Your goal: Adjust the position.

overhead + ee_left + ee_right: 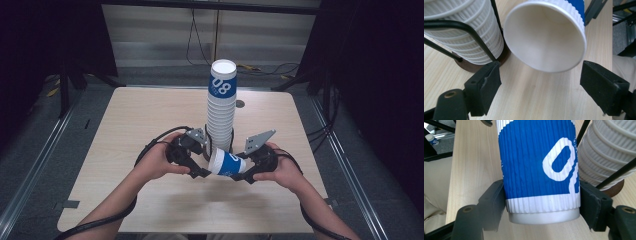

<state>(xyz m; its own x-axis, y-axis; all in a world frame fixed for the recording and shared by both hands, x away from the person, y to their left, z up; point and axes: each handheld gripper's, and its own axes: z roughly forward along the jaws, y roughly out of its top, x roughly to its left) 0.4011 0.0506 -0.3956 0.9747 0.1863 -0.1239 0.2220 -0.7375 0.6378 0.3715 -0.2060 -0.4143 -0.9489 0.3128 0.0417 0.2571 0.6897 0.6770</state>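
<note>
A blue and white ribbed paper cup (226,163) lies sideways above the table, held near its base by my right gripper (245,171). In the right gripper view both jaws press the cup (537,167) just above its bottom rim. My left gripper (200,167) faces the cup's open mouth (545,35) with its jaws spread wide, one on each side and clear of the rim. Behind them a tall stack of cups (221,107) stands in a black wire holder on a dark round base (475,66).
The wooden table (135,120) has bare surface to the left, right and front of the stack. A small dark disc (240,104) lies on the table right of the stack. Cables trail from both grippers.
</note>
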